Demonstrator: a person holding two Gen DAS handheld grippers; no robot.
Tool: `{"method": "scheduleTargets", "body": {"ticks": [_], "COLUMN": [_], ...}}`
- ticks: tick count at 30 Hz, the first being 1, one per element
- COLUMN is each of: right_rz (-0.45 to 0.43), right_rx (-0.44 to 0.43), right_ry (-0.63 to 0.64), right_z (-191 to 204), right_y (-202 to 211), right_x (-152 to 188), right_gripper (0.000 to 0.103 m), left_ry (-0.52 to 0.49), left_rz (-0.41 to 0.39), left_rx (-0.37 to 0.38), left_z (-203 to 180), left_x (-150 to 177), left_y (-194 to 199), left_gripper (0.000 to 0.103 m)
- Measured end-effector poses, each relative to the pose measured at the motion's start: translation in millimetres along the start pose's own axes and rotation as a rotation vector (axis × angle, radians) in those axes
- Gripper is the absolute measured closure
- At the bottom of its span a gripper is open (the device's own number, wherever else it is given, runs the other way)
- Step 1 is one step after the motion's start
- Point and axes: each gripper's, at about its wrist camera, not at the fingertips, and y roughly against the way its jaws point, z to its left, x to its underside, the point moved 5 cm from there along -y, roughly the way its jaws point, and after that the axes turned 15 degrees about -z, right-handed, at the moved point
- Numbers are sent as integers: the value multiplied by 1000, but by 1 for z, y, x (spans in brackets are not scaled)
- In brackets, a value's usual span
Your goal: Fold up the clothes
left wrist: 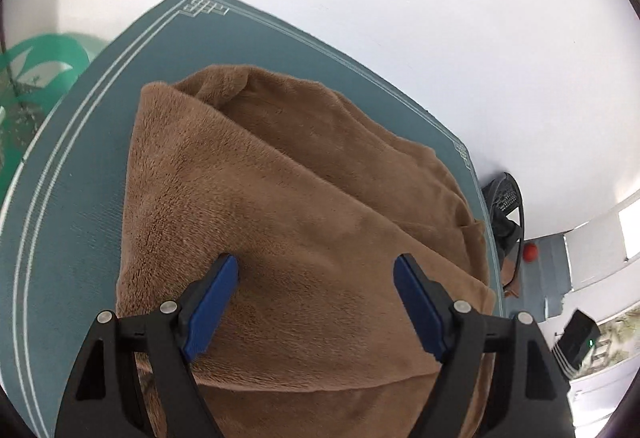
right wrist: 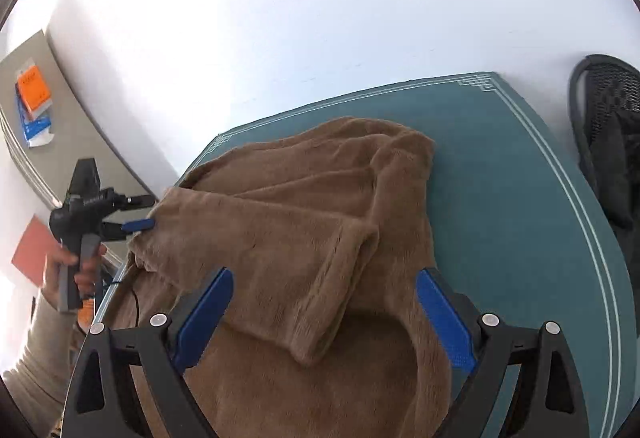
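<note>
Fleece, a plush brown garment (left wrist: 304, 222), lies partly folded on the teal bench (left wrist: 80, 165); left tongs (left wrist: 316, 266) and right tongs (right wrist: 324, 282) gape wide, holding nothing.

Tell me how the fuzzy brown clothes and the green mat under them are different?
The brown garment is fluffy and plain, while the teal mat looks smooth and has thin white lines along its border. The garment is rumpled and folded over itself in layers; the mat lies flat. The garment is smaller and sits on top; the mat spreads out wider beneath it. Both are soft-looking coverings resting on the same table.
</note>
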Motion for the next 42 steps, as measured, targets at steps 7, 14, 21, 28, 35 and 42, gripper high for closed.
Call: {"method": "scheduleTargets", "body": {"ticks": [7, 14, 21, 28, 35, 42], "right_rz": [111, 133, 60, -145, 36, 68], "right_rx": [21, 6, -6, 130, 212, 214], "right_ry": [48, 92, 107, 270, 222, 197], "right_z": [-4, 1, 8, 25, -9, -19], "right_y": [-52, -66, -62, -45, -113, -114], "right_x": [20, 23, -2, -56, -27, -21], "right_gripper": [29, 42, 88, 89, 88, 82], "left_ry": [-36, -27, 70, 79, 15, 17], "left_rz": [-3, 0, -17, -97, -97, -87], "left_rx": [22, 14, 60, 61, 23, 39], "left_z": [8, 8, 19, 21, 16, 13], "left_x": [3, 2, -9, -18, -17, -15], "left_y": [-3, -11, -5, -5, -17, -8], "left_gripper": [19, 19, 19, 19, 19, 19]}}
